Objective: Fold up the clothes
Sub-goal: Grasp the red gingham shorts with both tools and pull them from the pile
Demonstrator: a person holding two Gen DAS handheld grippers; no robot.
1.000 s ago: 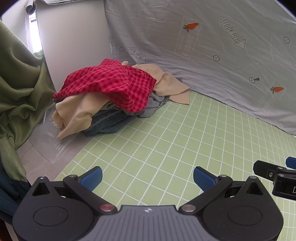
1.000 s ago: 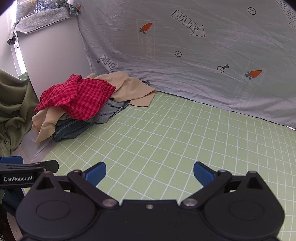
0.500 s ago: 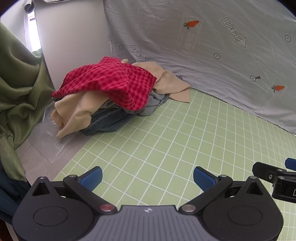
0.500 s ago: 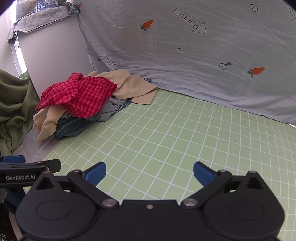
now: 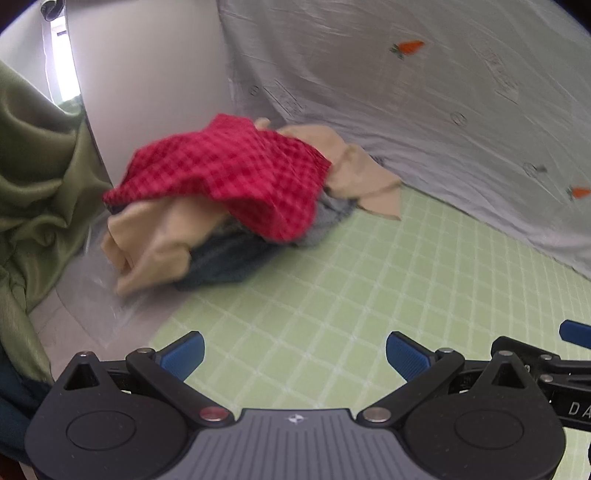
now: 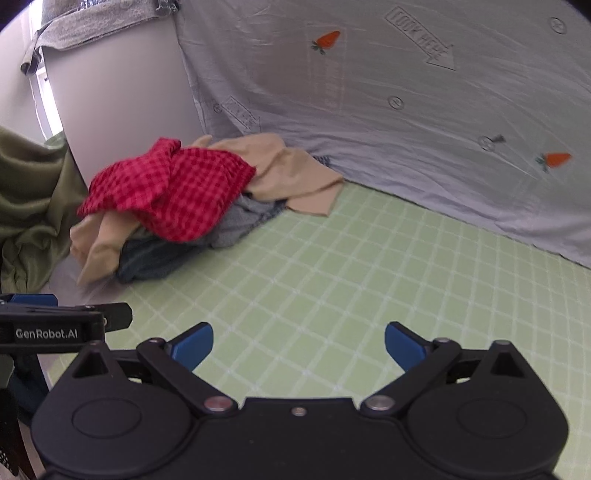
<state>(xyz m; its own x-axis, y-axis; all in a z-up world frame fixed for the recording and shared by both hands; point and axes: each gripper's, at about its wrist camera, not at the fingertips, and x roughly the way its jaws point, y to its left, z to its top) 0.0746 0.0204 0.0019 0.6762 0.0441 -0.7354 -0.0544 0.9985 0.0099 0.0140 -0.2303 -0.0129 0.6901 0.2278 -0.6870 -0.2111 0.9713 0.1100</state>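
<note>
The clothes pile (image 5: 221,199) is motion-blurred in the left wrist view. Under its red checked shirt (image 6: 173,195), the dark garments (image 6: 155,258) are mostly covered (kinds unreadable).

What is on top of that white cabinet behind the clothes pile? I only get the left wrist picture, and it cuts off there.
Observer: A grey cloth is draped over the top of the white cabinet; the right wrist view shows it.
Operator: Does the gripper I am looking along have any writing on it?
Observer: Yes. From the side, the left gripper carries a label that reads GenRobot.AI.
Operator: Is the other gripper holding anything?
Observer: No. The right gripper is open above the green grid mat, with nothing between its fingers.
</note>
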